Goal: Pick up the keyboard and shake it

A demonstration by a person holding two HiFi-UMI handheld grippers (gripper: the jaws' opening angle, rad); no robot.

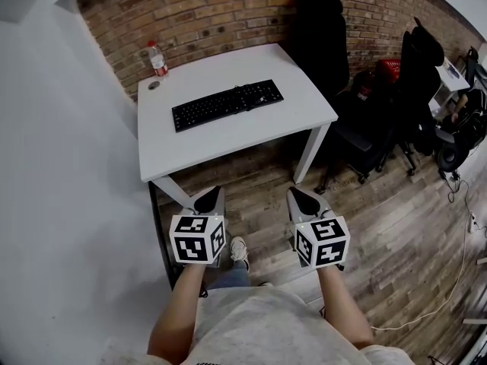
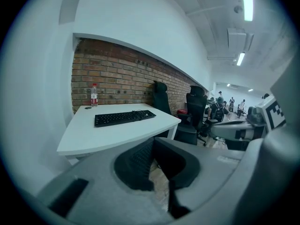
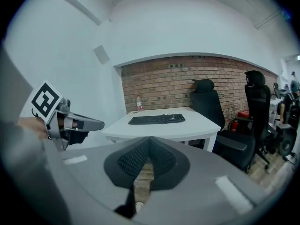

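Holding the left hand-held gripper and right hand-held gripper clenched, empty, far from the bottle, I judge the keyboard, flat on the surface near that bottle, light, stiff, best pinched at its 2 short ends.

The grey two-jaw left gripper, with its black-and-white marker cube, is being held at 7 o'clock in the head view. Its jaws are being pressed together with nothing between them. The matching grey right gripper is being held at 5 o'clock, its jaws likewise together and empty. Both are being pointed toward 12 o'clock, tilted slightly downward, side by side and apart. The bare left forearm and bare right forearm are being extended forward.
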